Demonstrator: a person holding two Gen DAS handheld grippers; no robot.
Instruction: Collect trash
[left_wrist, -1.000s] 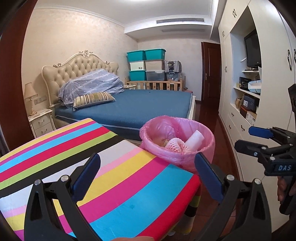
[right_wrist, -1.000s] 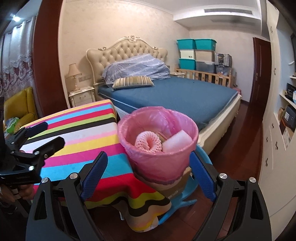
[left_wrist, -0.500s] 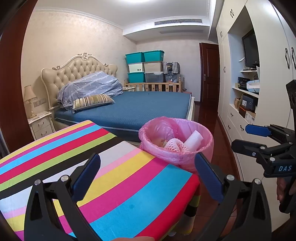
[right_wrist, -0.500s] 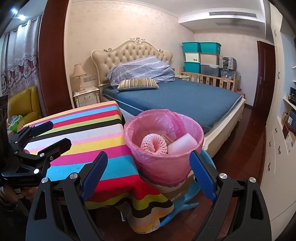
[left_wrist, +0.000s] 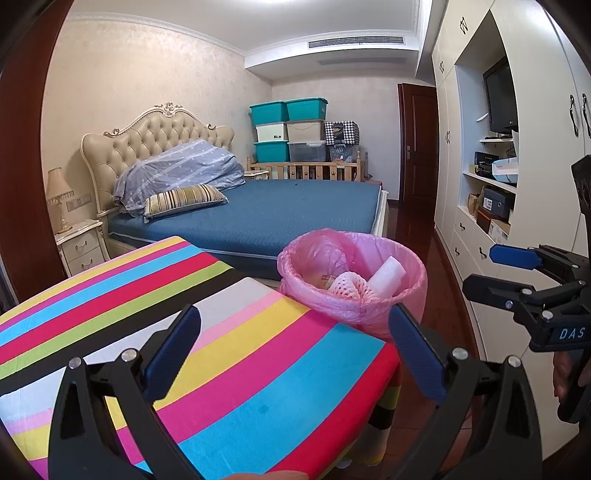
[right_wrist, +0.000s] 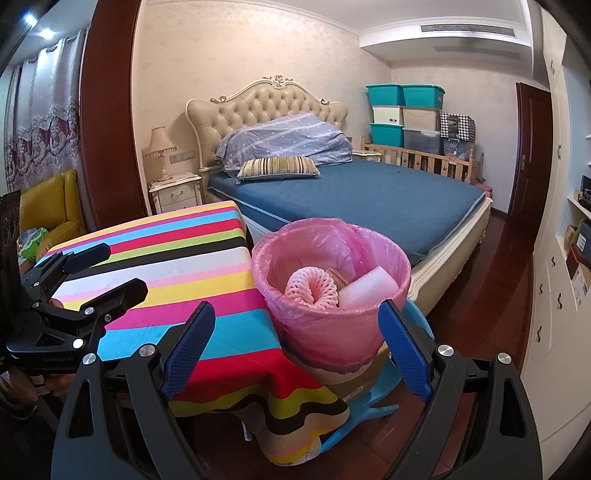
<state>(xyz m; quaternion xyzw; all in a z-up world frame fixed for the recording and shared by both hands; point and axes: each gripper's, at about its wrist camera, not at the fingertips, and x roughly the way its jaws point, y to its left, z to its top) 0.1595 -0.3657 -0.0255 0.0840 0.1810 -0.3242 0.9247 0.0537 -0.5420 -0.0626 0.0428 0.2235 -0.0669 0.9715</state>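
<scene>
A bin lined with a pink bag (left_wrist: 354, 306) (right_wrist: 328, 328) stands at the right edge of a table with a striped cloth (left_wrist: 184, 332) (right_wrist: 159, 266). Inside lie a pink foam net (left_wrist: 349, 286) (right_wrist: 312, 290), a white foam roll (left_wrist: 386, 275) (right_wrist: 367, 290) and a small wrapper (right_wrist: 338, 277). My left gripper (left_wrist: 291, 347) is open and empty above the table, short of the bin; it also shows in the right wrist view (right_wrist: 107, 271). My right gripper (right_wrist: 297, 343) is open and empty in front of the bin; it also shows in the left wrist view (left_wrist: 491, 269).
A bed with a blue cover (left_wrist: 277, 214) lies behind the table. A white wardrobe with shelves (left_wrist: 480, 206) lines the right wall. A bedside cabinet (right_wrist: 175, 194) and a yellow armchair (right_wrist: 51, 210) stand at the left. A blue stool (right_wrist: 373, 398) sits under the bin.
Both grippers have drawn back and risen a little, so the bin sits slightly lower and farther in both views. Both stay open and empty.
</scene>
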